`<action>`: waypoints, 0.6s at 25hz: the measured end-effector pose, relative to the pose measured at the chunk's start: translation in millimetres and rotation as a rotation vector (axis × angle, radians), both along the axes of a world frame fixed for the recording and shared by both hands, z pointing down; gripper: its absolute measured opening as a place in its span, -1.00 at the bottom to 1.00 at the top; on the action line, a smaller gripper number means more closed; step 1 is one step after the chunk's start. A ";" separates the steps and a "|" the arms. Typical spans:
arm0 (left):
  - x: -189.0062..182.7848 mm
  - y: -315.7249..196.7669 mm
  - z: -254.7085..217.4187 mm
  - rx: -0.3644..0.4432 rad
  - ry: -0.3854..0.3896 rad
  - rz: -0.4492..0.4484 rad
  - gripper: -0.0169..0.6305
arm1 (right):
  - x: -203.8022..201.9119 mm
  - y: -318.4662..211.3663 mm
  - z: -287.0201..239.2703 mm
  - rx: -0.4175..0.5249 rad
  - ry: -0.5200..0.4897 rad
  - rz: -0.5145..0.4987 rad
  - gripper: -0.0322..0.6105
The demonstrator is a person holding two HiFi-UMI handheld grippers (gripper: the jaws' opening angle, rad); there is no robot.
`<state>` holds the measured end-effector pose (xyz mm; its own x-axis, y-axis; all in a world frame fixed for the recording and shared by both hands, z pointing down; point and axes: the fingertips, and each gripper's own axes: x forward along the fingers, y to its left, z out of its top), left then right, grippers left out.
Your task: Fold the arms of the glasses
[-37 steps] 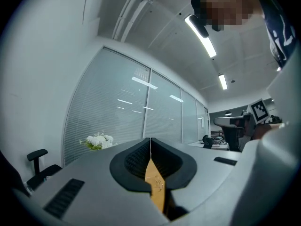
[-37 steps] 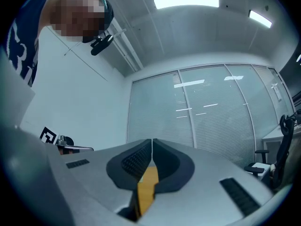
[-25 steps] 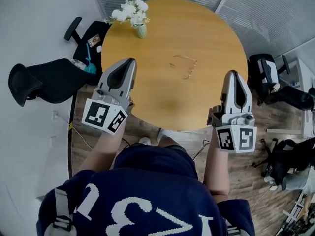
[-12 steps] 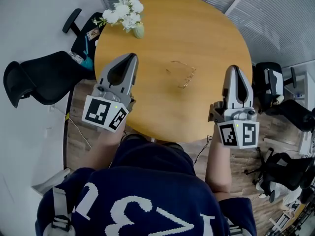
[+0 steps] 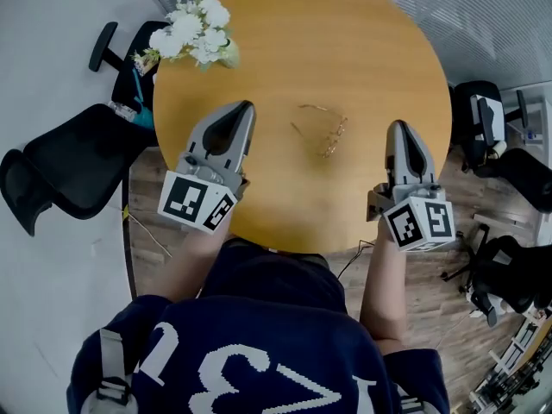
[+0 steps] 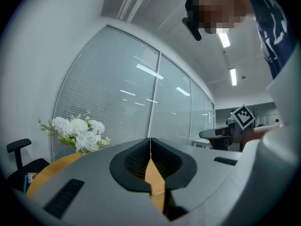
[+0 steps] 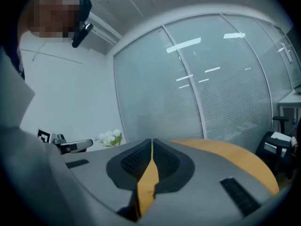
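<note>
Thin gold wire-framed glasses lie on the round wooden table with their arms spread, between my two grippers and a little beyond them. My left gripper hovers over the table's near left part, jaws shut with nothing in them; its tips meet in the left gripper view. My right gripper is over the near right part, right of the glasses, also shut and empty, its tips closed together. Neither gripper touches the glasses.
A small vase of white flowers stands at the table's far left edge. Black office chairs stand on the floor at left, more chairs at right. Glass walls with blinds ring the room.
Both grippers have come forward and down over the table, closer to the glasses. Their jaws have stayed shut. The glasses have not moved on the table.
</note>
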<state>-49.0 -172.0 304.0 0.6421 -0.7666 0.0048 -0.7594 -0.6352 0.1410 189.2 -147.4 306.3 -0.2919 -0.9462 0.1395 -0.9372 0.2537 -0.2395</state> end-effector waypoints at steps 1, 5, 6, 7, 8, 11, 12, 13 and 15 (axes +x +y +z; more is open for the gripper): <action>0.9 -2.8 6.4 -0.012 -0.005 0.005 -0.90 | 1.1 -3.2 16.4 -0.056 0.000 -0.009 -0.80; 7.3 -12.5 27.3 -0.046 -0.021 0.019 -0.90 | 5.3 -12.4 78.8 -0.239 -0.021 -0.044 -0.80; 8.0 -14.5 32.1 -0.053 -0.022 0.020 -0.90 | 5.5 -13.8 93.7 -0.274 -0.028 -0.048 -0.80; 8.6 -15.9 36.6 -0.060 -0.023 0.022 -0.90 | 5.5 -14.7 108.7 -0.307 -0.030 -0.051 -0.79; 9.6 -16.7 40.9 -0.064 -0.026 0.024 -0.90 | 5.4 -15.3 123.8 -0.339 -0.030 -0.053 -0.78; 14.7 -17.8 52.4 -0.061 -0.044 0.035 -0.90 | 5.0 -17.4 165.4 -0.425 -0.035 -0.056 -0.70; 15.8 -18.1 56.8 -0.064 -0.049 0.037 -0.90 | 4.1 -17.8 177.8 -0.451 -0.041 -0.056 -0.69; 16.2 -18.5 61.7 -0.070 -0.053 0.037 -0.90 | 2.5 -17.5 189.7 -0.477 -0.047 -0.056 -0.68; 16.3 -19.2 71.9 -0.089 -0.057 0.037 -0.90 | -2.6 -15.2 212.0 -0.533 -0.065 -0.063 -0.66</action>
